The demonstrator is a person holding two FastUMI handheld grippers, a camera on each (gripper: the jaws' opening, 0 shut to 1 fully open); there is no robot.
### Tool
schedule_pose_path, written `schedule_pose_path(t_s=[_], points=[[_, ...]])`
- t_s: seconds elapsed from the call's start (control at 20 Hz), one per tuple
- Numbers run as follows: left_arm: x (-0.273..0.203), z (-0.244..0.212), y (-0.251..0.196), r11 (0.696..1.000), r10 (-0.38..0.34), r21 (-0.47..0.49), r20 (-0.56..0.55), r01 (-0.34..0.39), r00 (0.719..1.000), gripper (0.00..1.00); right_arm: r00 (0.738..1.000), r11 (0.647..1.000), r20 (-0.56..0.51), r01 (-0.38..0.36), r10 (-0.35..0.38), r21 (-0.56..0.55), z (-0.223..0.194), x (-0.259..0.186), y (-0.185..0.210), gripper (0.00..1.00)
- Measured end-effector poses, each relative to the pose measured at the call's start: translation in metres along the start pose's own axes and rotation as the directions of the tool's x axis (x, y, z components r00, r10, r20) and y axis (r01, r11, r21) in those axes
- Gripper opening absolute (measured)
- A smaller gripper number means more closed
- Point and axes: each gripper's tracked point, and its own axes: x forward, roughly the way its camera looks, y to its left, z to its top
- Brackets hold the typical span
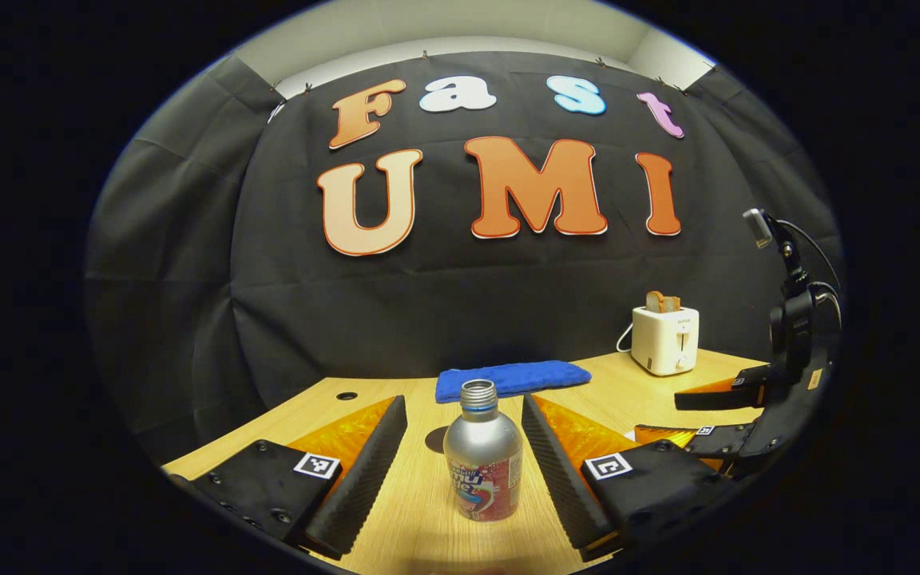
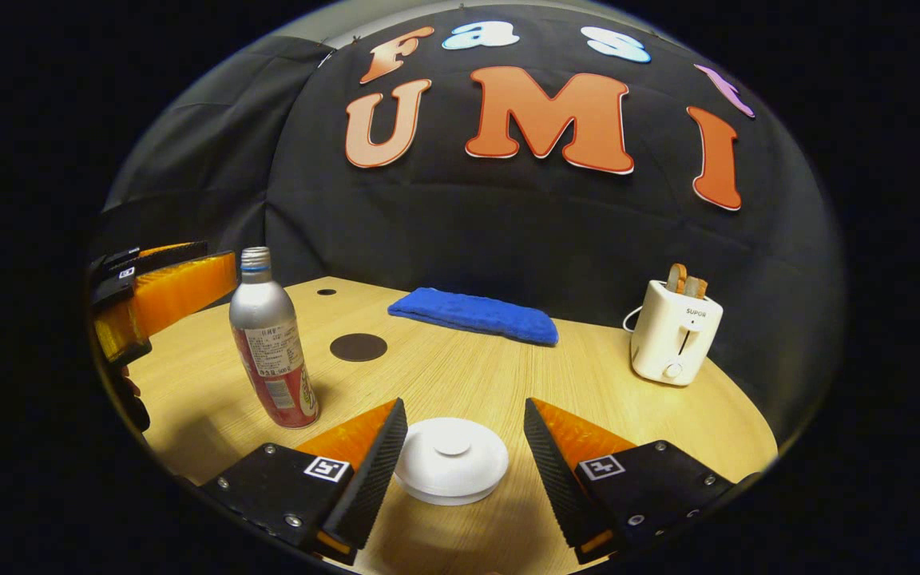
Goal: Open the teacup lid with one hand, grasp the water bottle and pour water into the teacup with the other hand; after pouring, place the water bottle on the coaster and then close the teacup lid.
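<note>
on the table, one bottle between spread left claw, one lid between spread right claw

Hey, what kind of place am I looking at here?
Likely a staged recording booth set up like a kitchen counter: a light wooden tabletop against a black cloth wall, with a white two-slot toaster and folded blue towel.

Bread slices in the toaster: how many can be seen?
2. Both slices stand side by side in the slots on top of the white toaster, at the right rear of the table; their lower parts are hidden inside.
</note>
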Motion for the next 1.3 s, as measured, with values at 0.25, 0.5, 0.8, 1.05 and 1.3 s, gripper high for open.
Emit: schedule_pose_path(t_s=[0.25,0.5,0.8,1.05,1.3], points=[[0.002,-0.008,0.003,1.0,0.002,0.001,-0.016,-0.002,1.0,0.94,0.999,1.0,-0.041,-0.027,0.027,0.006,-0.018,0.011,0.006,0.74],[0.005,-0.015,0.005,1.0,0.002,-0.005,-0.031,-0.002,1.0,0.96,0.998,0.998,-0.039,-0.056,0.057,0.032,-0.018,0.017,0.008,0.53],[0.008,-0.027,-0.002,1.0,-0.019,-0.018,-0.063,0.018,0.998,0.96,0.998,0.998,-0.024,-0.061,0.061,0.007,-0.016,0.017,0.004,0.28],[0.01,-0.042,-0.006,0.999,-0.026,-0.022,-0.098,0.024,0.995,0.98,0.999,0.999,-0.008,-0.04,0.04,0.022,-0.009,0.015,-0.003,0.24],[0.018,-0.062,-0.007,0.999,-0.027,-0.045,-0.146,0.021,0.989,0.96,0.998,0.998,0.046,-0.032,0.03,0.045,0.011,0.005,-0.014,0.24]])
